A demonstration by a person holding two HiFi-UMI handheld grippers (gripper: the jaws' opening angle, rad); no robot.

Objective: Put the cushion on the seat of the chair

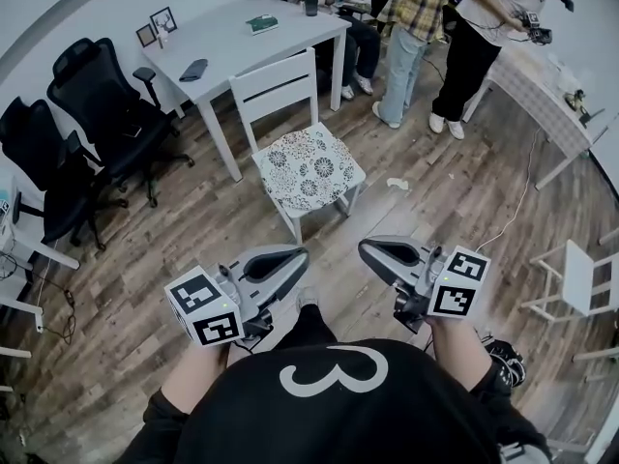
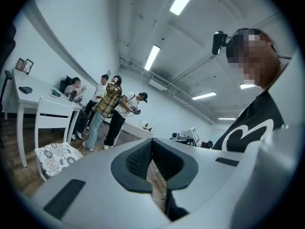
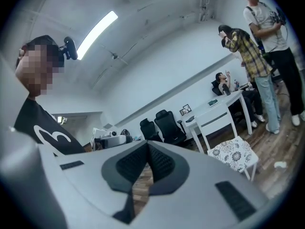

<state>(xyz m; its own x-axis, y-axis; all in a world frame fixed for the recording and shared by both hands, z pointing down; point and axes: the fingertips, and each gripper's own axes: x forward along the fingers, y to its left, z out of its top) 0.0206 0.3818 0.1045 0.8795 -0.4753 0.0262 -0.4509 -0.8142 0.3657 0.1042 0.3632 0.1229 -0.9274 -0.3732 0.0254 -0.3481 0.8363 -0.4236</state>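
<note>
my left gripper (image 1: 298,256) is closed tight, its 2 ribbed pads (image 2: 136,159) meeting edge to edge with nothing caught between them. my right gripper (image 1: 368,250) is the same: jaws pressed together, empty, only wood floor (image 1: 455,196) showing below the pads in the right gripper view. i hold both low in front of my black shirt (image 1: 329,404), side by side, tips angled a little toward each other and aimed at the chair (image 1: 276,85). the cushion (image 1: 309,167), white with a dark flower print, lies flat on the seat of that white chair and covers it from edge to edge. it is well apart from both grippers, with bare floor between us. the chair's slatted back faces a white table (image 1: 227,51), standing just beside its near edge. on the table lie a green book (image 1: 261,24), a dark flat item (image 1: 193,69), 2 small frames (image 1: 155,25) and a dark bottle (image 1: 310,0). 2 black office chairs (image 1: 102,100) stand at the left by the wall. a white scrap (image 1: 397,183) lies on the floor just right of the chair. at the far end a few people (image 1: 416,27) are gathered, 1 seated behind the table and the others standing near a second table (image 1: 542,95) on the right. a small white chair (image 1: 580,278) sits at the right edge.
</note>
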